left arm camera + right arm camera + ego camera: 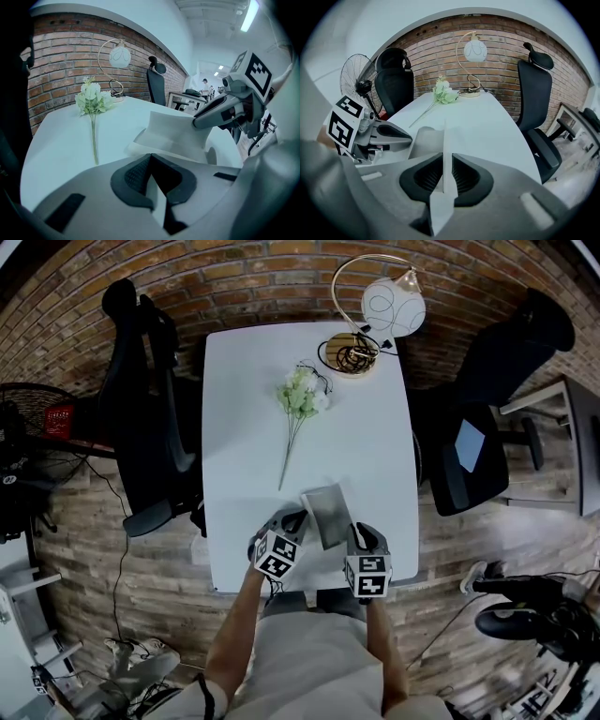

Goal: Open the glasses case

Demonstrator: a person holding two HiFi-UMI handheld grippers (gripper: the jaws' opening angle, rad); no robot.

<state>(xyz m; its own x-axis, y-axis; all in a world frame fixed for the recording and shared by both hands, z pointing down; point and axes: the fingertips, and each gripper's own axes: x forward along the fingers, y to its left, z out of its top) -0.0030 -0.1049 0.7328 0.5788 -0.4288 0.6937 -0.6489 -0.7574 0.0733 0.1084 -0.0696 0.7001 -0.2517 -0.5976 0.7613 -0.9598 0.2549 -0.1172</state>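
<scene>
At the near edge of the white table [366, 456], the left gripper [292, 517] pinched the left side of the grey glasses case [326, 512] between both tools, the right gripper [356, 531] clamped its raised flap; beyond lay pale flowers [302, 395], farthest a globe lamp [392, 306].

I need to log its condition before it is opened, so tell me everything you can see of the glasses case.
The glasses case is pale grey, flat and angular, made of stiff matte panels. It sits at the near edge of the white table, with one panel tilted up from the part lying flat. The right gripper pinches that raised panel's thin edge. The left gripper appears shut on the case's near left edge. Nothing inside it can be seen.
</scene>
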